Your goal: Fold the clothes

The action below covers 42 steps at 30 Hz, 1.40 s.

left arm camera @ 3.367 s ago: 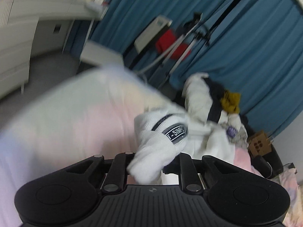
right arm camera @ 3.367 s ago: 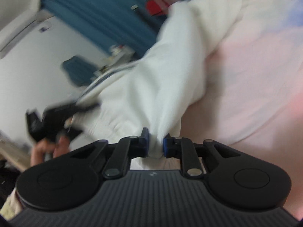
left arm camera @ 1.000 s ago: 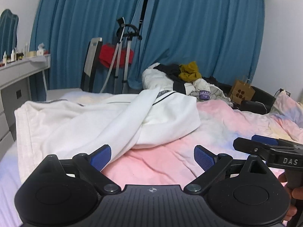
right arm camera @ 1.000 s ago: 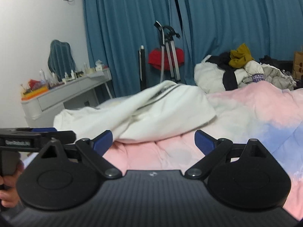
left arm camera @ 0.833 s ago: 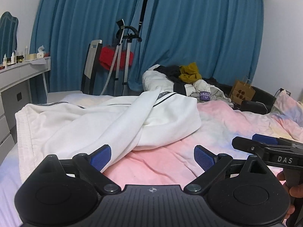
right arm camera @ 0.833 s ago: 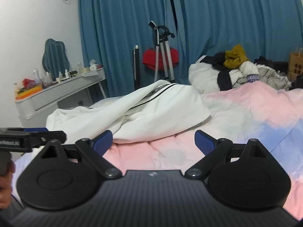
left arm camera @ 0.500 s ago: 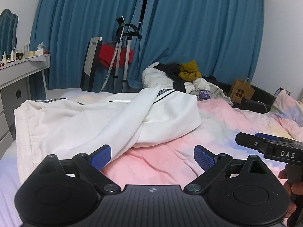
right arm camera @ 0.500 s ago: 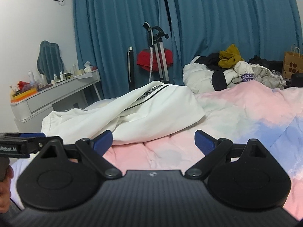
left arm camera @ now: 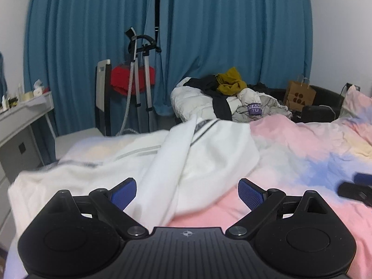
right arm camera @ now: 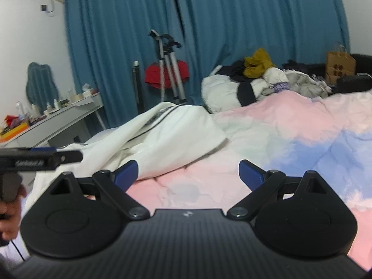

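Observation:
A white garment [left arm camera: 186,158] with a dark stripe lies crumpled on the pink and blue bedcover [left arm camera: 302,153], one long fold running toward me. My left gripper [left arm camera: 187,191] is open just above the garment's near fold, which lies between the blue pads without being gripped. In the right wrist view the same garment [right arm camera: 167,139] spreads to the left. My right gripper [right arm camera: 188,172] is open over bare bedcover [right arm camera: 290,139], beside the garment's near edge. The left gripper [right arm camera: 41,157] shows at that view's left edge, held by a hand [right arm camera: 9,209].
A pile of clothes [left arm camera: 223,100] sits at the far end of the bed, with a brown paper bag [left arm camera: 300,96] behind it. A metal stand [left arm camera: 139,74], a red item [left arm camera: 132,79] and blue curtains lie beyond. A white desk [left arm camera: 21,116] stands at the left.
3.4 s ago both grippers were shut on the lifted garment; now both are open and it lies on the bed. In the last half second my left gripper moved closer over the near fold.

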Each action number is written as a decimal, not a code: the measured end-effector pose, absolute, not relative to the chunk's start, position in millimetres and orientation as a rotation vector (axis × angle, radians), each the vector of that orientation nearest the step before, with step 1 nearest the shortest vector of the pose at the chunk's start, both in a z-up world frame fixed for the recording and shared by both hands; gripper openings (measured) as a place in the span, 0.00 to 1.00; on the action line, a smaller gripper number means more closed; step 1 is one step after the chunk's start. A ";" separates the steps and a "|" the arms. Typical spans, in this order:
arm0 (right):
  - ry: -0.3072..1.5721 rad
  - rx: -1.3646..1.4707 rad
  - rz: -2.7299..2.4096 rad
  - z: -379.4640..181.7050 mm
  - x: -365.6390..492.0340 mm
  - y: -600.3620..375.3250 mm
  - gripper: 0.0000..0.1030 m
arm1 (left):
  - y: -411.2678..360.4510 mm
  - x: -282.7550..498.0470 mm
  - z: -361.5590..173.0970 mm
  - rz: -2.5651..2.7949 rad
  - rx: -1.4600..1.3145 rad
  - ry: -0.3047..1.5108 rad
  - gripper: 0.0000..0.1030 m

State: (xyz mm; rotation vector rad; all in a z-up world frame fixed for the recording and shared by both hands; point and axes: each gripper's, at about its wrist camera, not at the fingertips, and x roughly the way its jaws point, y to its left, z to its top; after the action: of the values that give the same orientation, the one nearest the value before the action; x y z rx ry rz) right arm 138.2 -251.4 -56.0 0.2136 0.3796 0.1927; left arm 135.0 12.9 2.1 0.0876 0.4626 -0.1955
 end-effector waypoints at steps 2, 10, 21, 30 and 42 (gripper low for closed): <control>0.387 0.230 0.175 -57.4 141.3 -256.8 0.92 | 8.6 157.6 4.4 -0.200 0.107 0.458 0.93; 0.434 0.308 0.116 -72.6 162.9 -278.9 0.92 | -24.2 280.2 -4.5 -0.166 0.128 0.500 0.87; 0.503 0.410 0.080 -107.1 199.9 -305.8 0.92 | -79.6 398.4 -43.0 -0.136 0.173 0.596 0.34; 0.507 0.438 0.088 -114.1 205.8 -311.8 0.92 | -115.2 339.8 4.3 -0.289 0.237 0.463 0.03; 0.423 0.452 0.047 -90.9 176.1 -325.0 0.92 | -116.5 132.7 20.7 -0.695 0.251 0.468 0.02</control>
State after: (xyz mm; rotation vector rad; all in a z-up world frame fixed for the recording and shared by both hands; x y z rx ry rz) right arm 176.1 -325.0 -90.9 0.4516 0.4230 0.0467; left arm 132.7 -116.5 20.7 0.2509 0.4678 -0.6946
